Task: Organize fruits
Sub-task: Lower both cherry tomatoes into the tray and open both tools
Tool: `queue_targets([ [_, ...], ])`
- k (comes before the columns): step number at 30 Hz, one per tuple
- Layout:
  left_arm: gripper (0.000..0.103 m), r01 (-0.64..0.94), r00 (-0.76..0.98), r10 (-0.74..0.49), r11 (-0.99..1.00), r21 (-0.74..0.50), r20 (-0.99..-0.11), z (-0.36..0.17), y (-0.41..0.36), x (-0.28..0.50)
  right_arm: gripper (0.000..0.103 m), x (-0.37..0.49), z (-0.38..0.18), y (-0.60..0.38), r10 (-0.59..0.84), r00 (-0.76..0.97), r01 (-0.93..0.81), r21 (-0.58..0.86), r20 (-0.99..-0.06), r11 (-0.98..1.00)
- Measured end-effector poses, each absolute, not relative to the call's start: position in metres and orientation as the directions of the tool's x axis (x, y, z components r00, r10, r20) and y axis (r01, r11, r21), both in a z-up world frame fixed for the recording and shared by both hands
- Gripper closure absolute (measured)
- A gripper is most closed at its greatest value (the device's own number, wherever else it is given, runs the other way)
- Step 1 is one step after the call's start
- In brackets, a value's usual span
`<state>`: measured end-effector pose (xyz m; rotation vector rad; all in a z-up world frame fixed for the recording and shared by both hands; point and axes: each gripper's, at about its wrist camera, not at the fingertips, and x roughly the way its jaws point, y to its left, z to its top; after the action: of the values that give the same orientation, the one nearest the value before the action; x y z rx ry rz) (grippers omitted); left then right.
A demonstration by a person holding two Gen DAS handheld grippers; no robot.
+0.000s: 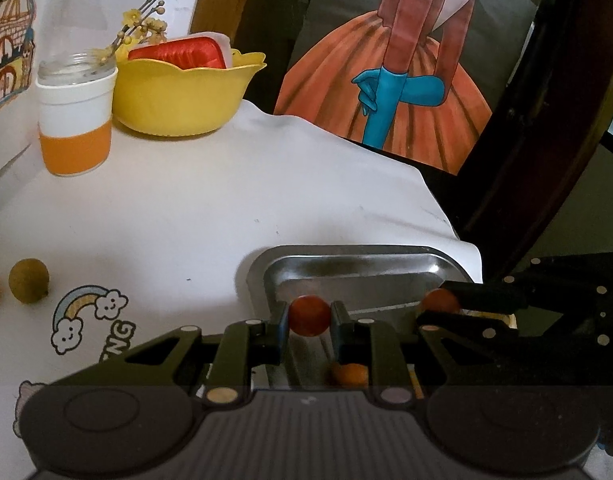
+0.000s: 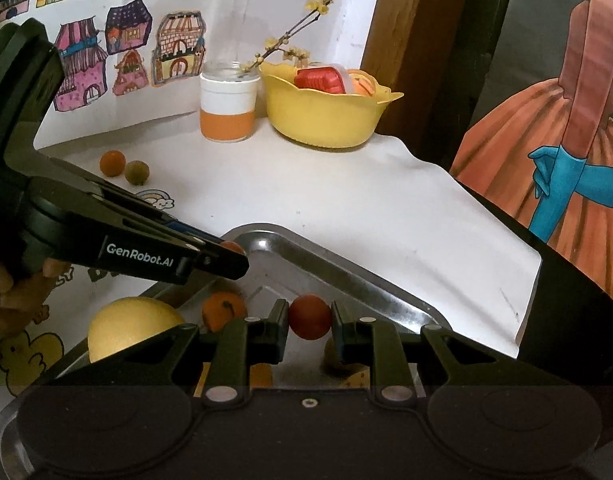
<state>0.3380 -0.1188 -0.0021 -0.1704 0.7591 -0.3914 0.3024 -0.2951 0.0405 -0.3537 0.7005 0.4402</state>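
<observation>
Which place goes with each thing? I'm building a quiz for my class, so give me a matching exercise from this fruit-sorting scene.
Things:
1. big yellow fruit
2. green-brown fruit
3. red packet
4. blossom twig

Places:
a. in the yellow bowl
b. in the jar
c. in the steel tray
d. on the white tablecloth

Pairs: 1-c, 2-d, 3-a, 4-b.

Home table, children's house drawings [image 2: 118, 40] on wall, flower jar [image 2: 227, 106], yellow bowl [image 2: 322, 120]
</observation>
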Motion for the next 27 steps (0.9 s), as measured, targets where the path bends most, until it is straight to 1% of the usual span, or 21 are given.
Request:
queue_targets([
  [19, 0.079, 0.286, 0.636, -0.426, 0.904, -0.317, -0.643, -0.0071, -0.1193, 0.3402, 0.078, 0.3025, 0.0393, -0.2931, 0.273, 0.672, -0.504, -0.155, -0.688, 0.850],
  [22, 0.079, 0.284, 0.636, -0.426, 0.905, -0.318, -0.643, -0.0067, -0.1197, 0.3389, 0.074, 0.3016, 0.0396, -0.2944, 0.274, 0.676, -0.499, -0.151, -0.684, 0.853],
  [24, 0.077, 0.281, 0.637, -0.425, 0.905, -0.319, -0.643, -0.0065, -0.1192, 0.3380, 0.067, 0.2998, 0.0402, -0.2954, 0.272, 0.682, -0.495, -0.154, -0.679, 0.855],
  [25, 0.077, 0.279, 0.638, -0.425, 0.905, -0.322, -0.642, -0.0064, -0.1188, 0.3374, 0.065, 0.2985, 0.0406, -0.2960, 0.271, 0.686, -0.491, -0.155, -0.675, 0.857],
  [27, 0.075, 0.275, 0.640, -0.426, 0.904, -0.328, -0.639, -0.0054, -0.1179, 0.3353, 0.056, 0.2965, 0.0421, -0.2975, 0.271, 0.694, -0.484, -0.153, -0.667, 0.861],
])
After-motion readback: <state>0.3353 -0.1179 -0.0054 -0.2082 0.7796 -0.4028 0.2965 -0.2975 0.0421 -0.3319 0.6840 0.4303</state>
